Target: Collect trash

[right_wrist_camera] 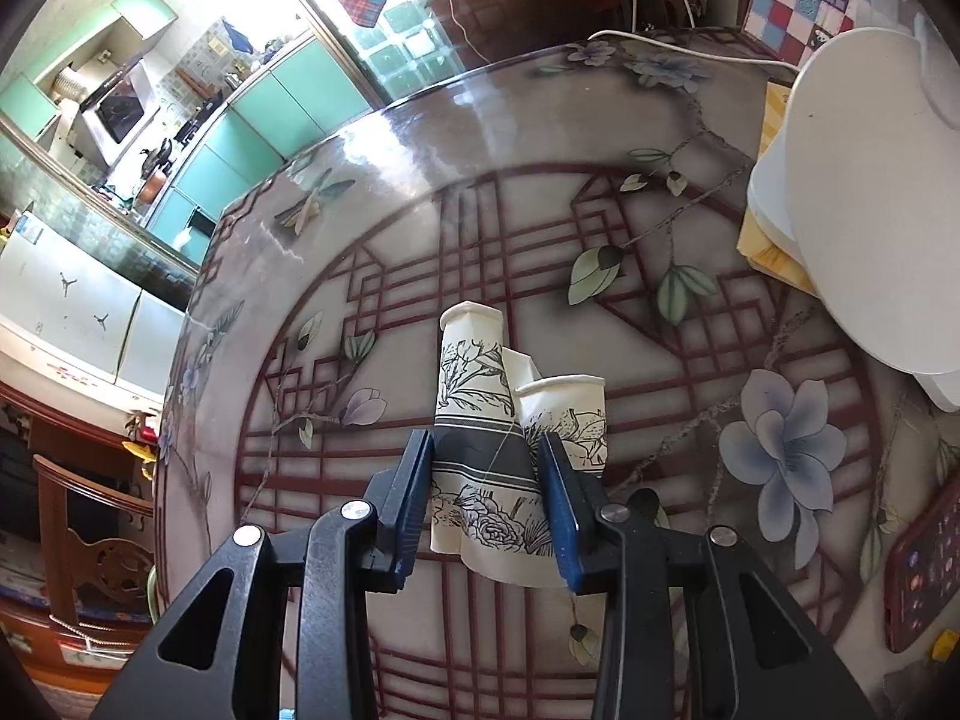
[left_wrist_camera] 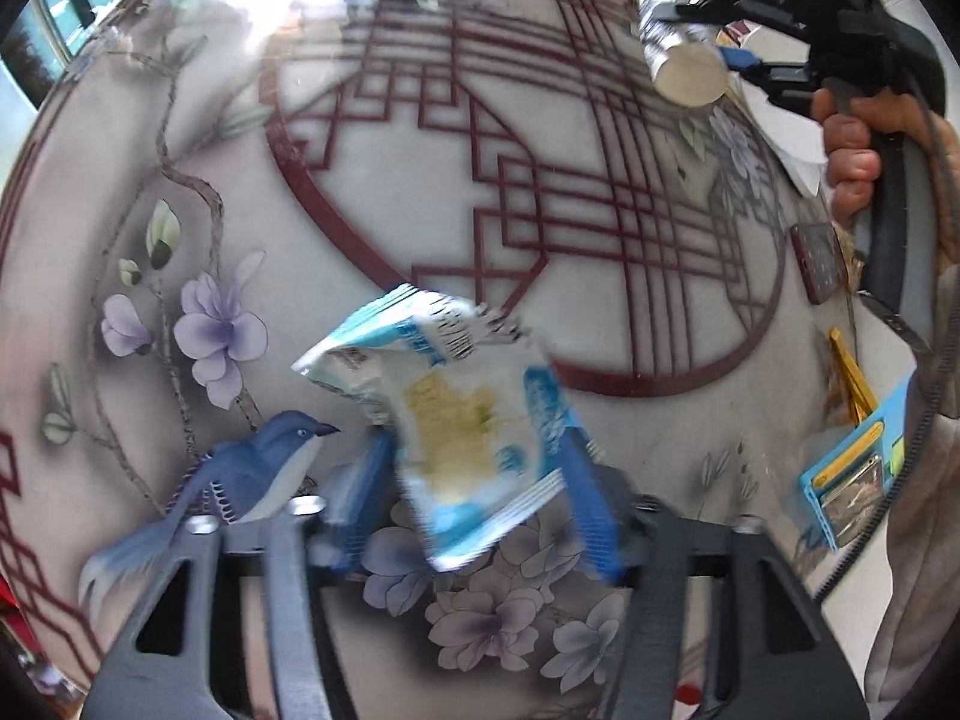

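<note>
In the left wrist view my left gripper (left_wrist_camera: 474, 468) has its blue-padded fingers (left_wrist_camera: 591, 510) either side of a blue and white snack wrapper (left_wrist_camera: 456, 420); the wrapper is blurred and seems held above the patterned round table (left_wrist_camera: 252, 192). In the right wrist view my right gripper (right_wrist_camera: 486, 480) is shut on a crushed paper cup (right_wrist_camera: 480, 438) printed with black flowers, held over the table. The same cup (left_wrist_camera: 678, 57) and right gripper (left_wrist_camera: 717, 30) show at the top right of the left wrist view.
A dark red phone (right_wrist_camera: 924, 570) lies at the table's right edge, also in the left wrist view (left_wrist_camera: 819, 261). A blue and yellow packet (left_wrist_camera: 852, 474) lies near it. A white round lid (right_wrist_camera: 870, 198) on yellow boxes stands at the right. Kitchen cabinets lie beyond the table.
</note>
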A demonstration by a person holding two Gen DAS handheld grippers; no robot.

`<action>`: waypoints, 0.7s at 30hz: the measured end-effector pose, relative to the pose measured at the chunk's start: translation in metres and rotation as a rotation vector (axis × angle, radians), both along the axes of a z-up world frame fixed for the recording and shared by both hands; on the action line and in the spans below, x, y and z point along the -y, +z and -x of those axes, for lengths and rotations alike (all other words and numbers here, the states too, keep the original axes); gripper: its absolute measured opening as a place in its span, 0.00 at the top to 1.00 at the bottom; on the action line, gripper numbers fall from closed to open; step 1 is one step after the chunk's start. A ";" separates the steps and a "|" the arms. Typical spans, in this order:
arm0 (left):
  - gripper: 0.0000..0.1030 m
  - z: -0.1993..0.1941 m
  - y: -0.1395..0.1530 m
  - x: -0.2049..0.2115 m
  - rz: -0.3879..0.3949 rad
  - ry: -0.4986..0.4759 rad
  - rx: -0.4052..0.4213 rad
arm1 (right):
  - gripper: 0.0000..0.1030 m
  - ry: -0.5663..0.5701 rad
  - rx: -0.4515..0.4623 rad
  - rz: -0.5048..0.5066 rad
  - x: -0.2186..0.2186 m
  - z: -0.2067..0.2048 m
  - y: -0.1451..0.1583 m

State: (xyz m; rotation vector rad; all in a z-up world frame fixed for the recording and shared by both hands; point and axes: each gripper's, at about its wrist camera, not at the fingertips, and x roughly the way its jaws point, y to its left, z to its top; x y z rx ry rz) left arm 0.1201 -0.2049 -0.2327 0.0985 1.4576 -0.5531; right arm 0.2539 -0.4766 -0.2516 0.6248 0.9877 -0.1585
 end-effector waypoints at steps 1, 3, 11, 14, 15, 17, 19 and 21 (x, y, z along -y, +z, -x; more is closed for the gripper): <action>0.72 0.000 -0.001 0.000 -0.003 -0.005 0.000 | 0.68 -0.002 0.006 0.001 0.000 0.002 0.002; 0.89 -0.001 -0.004 -0.002 0.004 -0.002 -0.013 | 0.68 -0.001 0.017 0.004 -0.001 0.006 0.007; 0.91 -0.003 0.017 -0.022 0.031 0.064 0.079 | 0.68 0.024 0.074 0.051 -0.022 0.028 0.041; 0.91 -0.003 0.024 -0.029 0.046 0.086 0.096 | 0.68 0.041 0.095 0.063 -0.032 0.036 0.054; 0.91 -0.003 0.027 -0.032 0.049 0.094 0.105 | 0.68 0.048 0.101 0.066 -0.036 0.039 0.058; 0.91 -0.002 0.035 -0.041 0.057 0.109 0.129 | 0.68 0.063 0.116 0.067 -0.043 0.045 0.066; 0.91 -0.001 0.042 -0.048 0.060 0.127 0.153 | 0.68 0.081 0.130 0.076 -0.053 0.053 0.073; 0.91 0.000 0.049 -0.058 0.061 0.147 0.170 | 0.68 0.096 0.133 0.098 -0.064 0.058 0.078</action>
